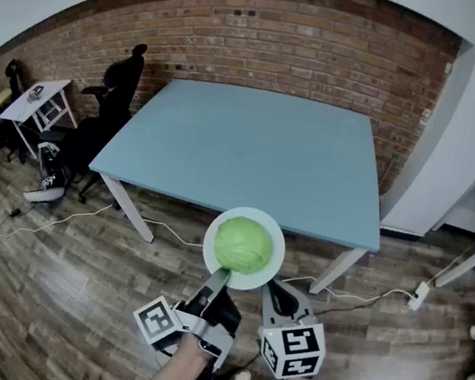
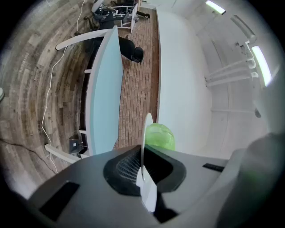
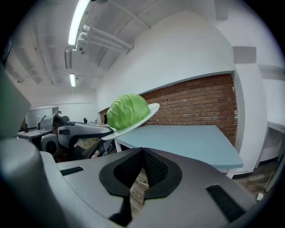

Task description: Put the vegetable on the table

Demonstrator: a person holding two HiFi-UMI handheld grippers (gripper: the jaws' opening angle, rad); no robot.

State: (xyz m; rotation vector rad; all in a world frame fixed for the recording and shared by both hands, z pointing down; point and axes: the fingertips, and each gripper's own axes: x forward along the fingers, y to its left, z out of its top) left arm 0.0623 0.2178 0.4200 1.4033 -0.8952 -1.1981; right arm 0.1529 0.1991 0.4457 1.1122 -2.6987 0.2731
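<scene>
A blue table fills the middle of the head view, a brick wall behind it and a black chair at its left. Just below the table's near edge, over the wood floor, a white plate carries a green cabbage. The left gripper grasps the plate's rim edge-on between its jaws, the cabbage just beyond. The right gripper, just beside the plate's lower right rim, has its jaws pressed together on nothing; the cabbage sits upper left in its view.
</scene>
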